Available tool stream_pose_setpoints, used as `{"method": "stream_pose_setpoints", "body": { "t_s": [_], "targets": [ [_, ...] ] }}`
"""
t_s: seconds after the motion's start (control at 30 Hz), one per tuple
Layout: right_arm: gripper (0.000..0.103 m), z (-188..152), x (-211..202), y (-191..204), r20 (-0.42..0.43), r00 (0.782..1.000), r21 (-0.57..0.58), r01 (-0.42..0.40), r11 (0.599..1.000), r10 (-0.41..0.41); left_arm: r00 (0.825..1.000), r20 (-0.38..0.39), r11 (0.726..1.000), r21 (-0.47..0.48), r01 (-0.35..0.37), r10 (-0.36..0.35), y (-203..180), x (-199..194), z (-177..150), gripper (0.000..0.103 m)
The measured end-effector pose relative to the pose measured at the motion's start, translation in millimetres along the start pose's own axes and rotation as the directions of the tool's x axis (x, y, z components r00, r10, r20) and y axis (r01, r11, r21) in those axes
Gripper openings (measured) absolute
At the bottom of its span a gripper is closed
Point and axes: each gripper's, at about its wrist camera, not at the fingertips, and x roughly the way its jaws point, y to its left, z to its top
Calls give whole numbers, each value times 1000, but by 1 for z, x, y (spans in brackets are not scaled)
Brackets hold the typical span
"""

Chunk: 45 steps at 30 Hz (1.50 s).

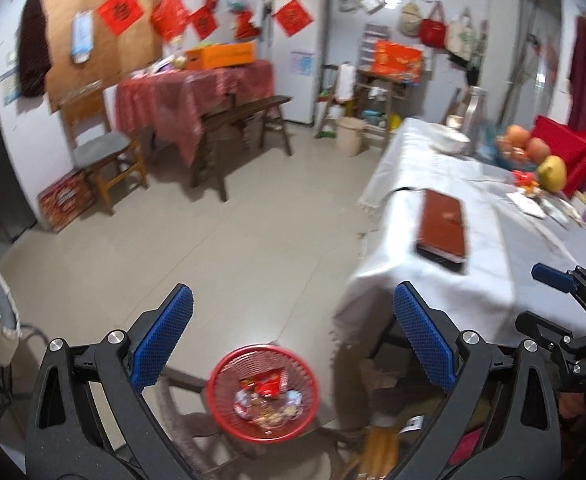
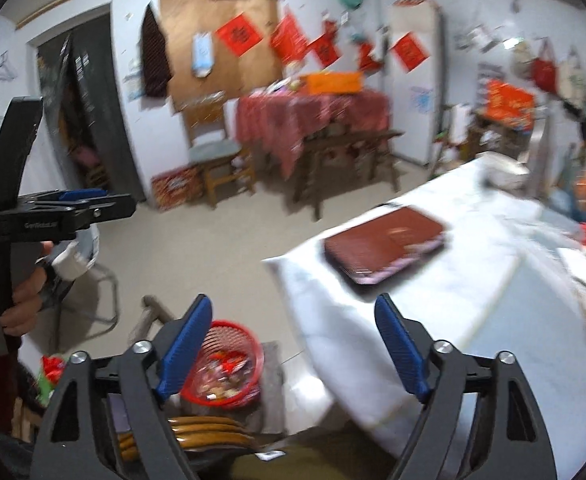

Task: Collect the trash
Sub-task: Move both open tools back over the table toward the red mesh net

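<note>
Left gripper (image 1: 293,340) spread wide, nothing held, right gripper (image 2: 293,348) likewise spread and empty, red basket (image 1: 261,392) seen low beside white-clothed table (image 1: 473,240), wrappers (image 1: 267,388) lying inside it, brown notebook (image 2: 385,242) resting on table.

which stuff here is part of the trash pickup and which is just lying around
Part of the job:
- red basket holding wrappers
- wrappers and scraps on the white table
- left gripper, open
- right gripper, open

Just lying about:
- brown notebook
- fruit
- white bowl
</note>
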Motion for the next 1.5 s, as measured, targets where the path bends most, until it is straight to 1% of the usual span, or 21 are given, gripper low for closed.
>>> {"method": "stream_pose_setpoints", "body": {
  "t_s": [0.13,0.23,0.27,0.33,0.37,0.43,0.47,0.57,0.7,0.77,0.83,0.87,0.97,1.03,1.13,1.2,1.27,1.33,1.37,1.43,1.5],
  "targets": [
    [95,-16,-38,-47,77,990,57,113,992,-117,997,-9,995,59,76,-75,-52,7,9,96],
    [97,-31,-59,-92,102,975,139,182,973,-196,988,-39,984,92,155,-152,-99,23,15,96],
    [97,-36,-66,-112,106,969,174,205,963,-225,982,-49,978,97,184,-180,-114,29,17,96],
    [97,-45,-73,-139,102,956,219,250,943,-277,966,-76,961,107,254,-247,-152,47,23,96],
    [97,-50,-76,-158,95,945,240,284,928,-313,960,-87,955,111,276,-267,-165,55,26,96],
    [97,-59,-81,-187,80,929,273,328,904,-361,945,-122,939,130,319,-304,-202,75,33,96],
    [97,-63,-84,-205,71,922,297,345,891,-380,937,-145,930,146,338,-317,-223,88,38,96],
    [97,-73,-90,-253,45,902,358,387,850,-430,923,-179,912,175,371,-341,-269,114,51,96],
    [97,-78,-98,-317,13,876,427,432,795,-483,900,-214,888,188,420,-381,-318,144,70,96],
    [97,-77,-100,-353,1,865,462,444,768,-501,896,-221,881,201,428,-385,-342,160,82,96],
    [97,-74,-98,-375,-17,858,484,456,747,-513,897,-225,878,215,427,-381,-362,172,91,96],
    [97,-75,-95,-393,-29,855,506,459,730,-518,895,-227,874,225,431,-383,-376,181,98,96],
    [97,-78,-90,-421,-43,856,549,450,704,-515,890,-232,865,237,442,-392,-409,203,118,96],
    [97,-84,-86,-435,-45,862,576,435,692,-504,883,-234,857,239,457,-406,-429,217,131,96],
    [97,-91,-87,-436,-47,866,589,427,686,-498,873,-229,844,242,479,-430,-466,242,158,96],
    [97,-92,-91,-432,-38,866,584,424,692,-498,863,-220,832,241,500,-454,-495,261,179,96],
    [97,-92,-91,-430,-34,865,580,425,694,-501,857,-219,824,245,511,-466,-519,278,194,96],
    [97,-93,-88,-430,-52,871,581,424,695,-488,846,-234,808,260,529,-478,-543,292,203,96],
    [97,-94,-85,-431,-67,879,586,418,694,-473,843,-246,802,268,533,-478,-555,300,207,96],
    [97,-94,-82,-433,-74,889,591,404,698,-452,839,-274,798,275,537,-470,-577,318,212,96],
    [97,-94,-79,-435,-81,892,587,403,702,-444,824,-327,787,276,552,-463,-598,341,213,96]
  ]
}}
